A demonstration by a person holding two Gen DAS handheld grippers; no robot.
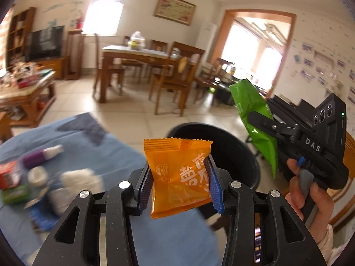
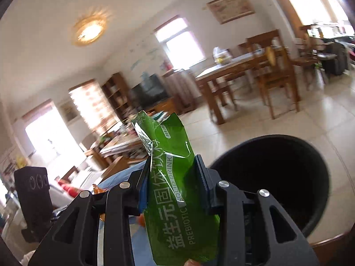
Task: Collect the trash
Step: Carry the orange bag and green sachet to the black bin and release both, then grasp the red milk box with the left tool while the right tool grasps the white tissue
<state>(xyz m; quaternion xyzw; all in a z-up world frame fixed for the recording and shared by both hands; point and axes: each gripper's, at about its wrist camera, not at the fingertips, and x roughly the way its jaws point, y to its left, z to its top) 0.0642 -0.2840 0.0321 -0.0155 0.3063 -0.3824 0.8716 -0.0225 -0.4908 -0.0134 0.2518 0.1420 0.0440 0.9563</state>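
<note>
1. Left tongs [image 1: 180, 182] pinch my orange wrapper [image 1: 177, 175], white Chinese print, before the black bin [image 1: 244, 155].
2. Right tongs [image 2: 172, 185] clamp my green sachet [image 2: 175, 190], reading "PREBIOTIC SOLID DRINK", beside that bin [image 2: 277, 177].

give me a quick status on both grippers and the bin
Left gripper clamps orange wrapper. Right gripper clamps green sachet. Black bin ahead, open, path clear.
</note>
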